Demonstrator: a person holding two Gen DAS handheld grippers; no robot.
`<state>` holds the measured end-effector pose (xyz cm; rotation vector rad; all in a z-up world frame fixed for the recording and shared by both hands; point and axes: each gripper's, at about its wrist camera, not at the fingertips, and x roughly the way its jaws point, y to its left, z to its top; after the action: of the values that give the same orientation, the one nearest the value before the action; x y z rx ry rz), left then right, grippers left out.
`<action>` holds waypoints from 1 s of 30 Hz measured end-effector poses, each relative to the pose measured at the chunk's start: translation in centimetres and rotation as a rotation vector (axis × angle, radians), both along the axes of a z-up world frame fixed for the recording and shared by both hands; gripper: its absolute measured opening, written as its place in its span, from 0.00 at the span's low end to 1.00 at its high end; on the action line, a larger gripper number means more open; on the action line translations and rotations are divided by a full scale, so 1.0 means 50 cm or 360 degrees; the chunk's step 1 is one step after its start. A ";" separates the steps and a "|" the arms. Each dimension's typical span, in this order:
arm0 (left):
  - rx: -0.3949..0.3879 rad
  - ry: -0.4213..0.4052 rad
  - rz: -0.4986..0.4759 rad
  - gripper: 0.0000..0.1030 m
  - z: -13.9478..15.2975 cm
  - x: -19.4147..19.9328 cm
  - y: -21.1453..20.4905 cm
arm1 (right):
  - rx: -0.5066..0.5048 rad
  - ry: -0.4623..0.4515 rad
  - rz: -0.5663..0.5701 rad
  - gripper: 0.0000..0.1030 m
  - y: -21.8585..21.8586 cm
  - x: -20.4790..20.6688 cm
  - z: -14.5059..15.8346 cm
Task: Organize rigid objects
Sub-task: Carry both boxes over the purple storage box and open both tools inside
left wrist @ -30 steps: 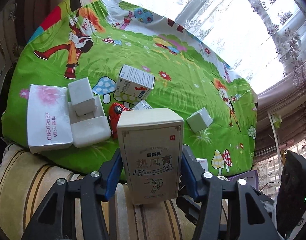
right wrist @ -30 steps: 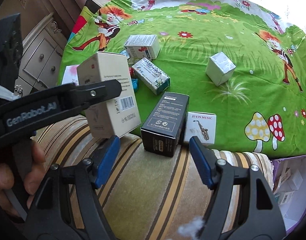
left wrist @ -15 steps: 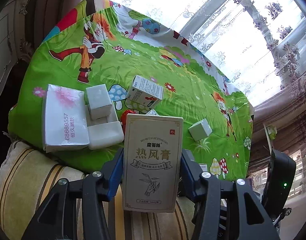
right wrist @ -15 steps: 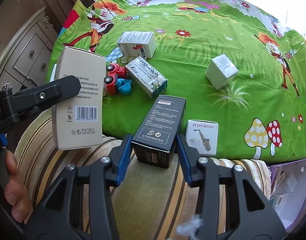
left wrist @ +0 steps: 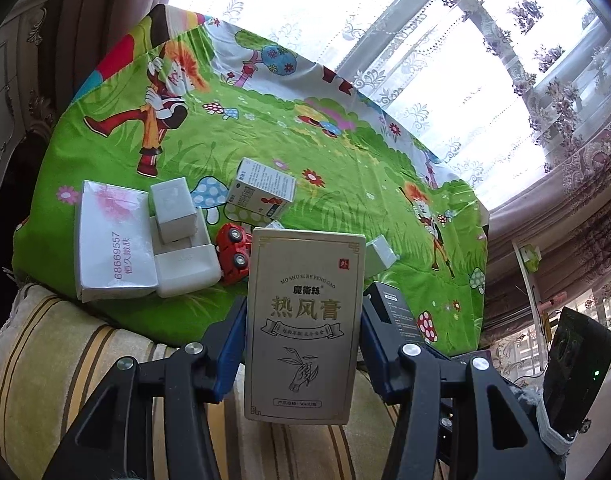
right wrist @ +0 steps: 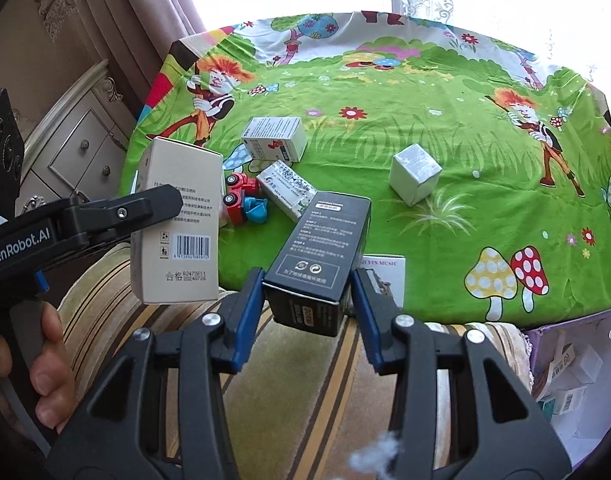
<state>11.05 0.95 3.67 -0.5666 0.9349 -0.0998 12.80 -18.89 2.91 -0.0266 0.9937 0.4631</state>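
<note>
Hazard: beige carton (left wrist: 305,320) clamped in left tongs (left wrist: 303,334), black box (right wrist: 317,256) in right tongs (right wrist: 307,312); collision judged possible if crowded together.

Black claw (right wrist: 307,312) arms — blue pads, silver screws (white "GenRobot.AI" lettering on the left claw (right wrist: 173,216)).

Left gripper (left wrist: 303,322) clamps an upright beige carton (left wrist: 303,322) over a cartoon-print green cloth (left wrist: 345,184).

Both blue pads (left wrist: 231,344) press the carton's sides; its front carries gold Chinese lettering and a line drawing of a hand with a sprig. On the cloth behind lie a tissue pack (left wrist: 111,236), a small white box (left wrist: 173,208) stacked on a larger white box (left wrist: 183,264), a red toy car (left wrist: 233,252), a printed medicine box (left wrist: 261,192) and a white cube box (left wrist: 381,254). A black box (left wrist: 393,312) shows just right of the carton. Lace curtains (left wrist: 445,60) hang beyond.
</note>
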 end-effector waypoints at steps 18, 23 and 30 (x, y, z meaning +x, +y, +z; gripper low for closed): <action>-0.0010 -0.0079 -0.0546 0.52 0.066 0.002 -0.286 | 0.0140 -0.0092 -0.0354 0.47 -0.282 -0.080 0.053; -0.0025 -0.0071 -0.0694 0.52 0.071 0.007 -0.367 | 0.0125 -0.0095 -0.0514 0.47 -0.388 -0.109 0.048; -0.0050 -0.0021 -0.0873 0.52 0.063 0.009 -0.471 | 0.0096 -0.0073 -0.0752 0.47 -0.534 -0.140 0.037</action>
<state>11.51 -22.58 6.80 -0.3250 1.0574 -0.6107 5.78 -45.58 4.74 0.2467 0.9049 0.0579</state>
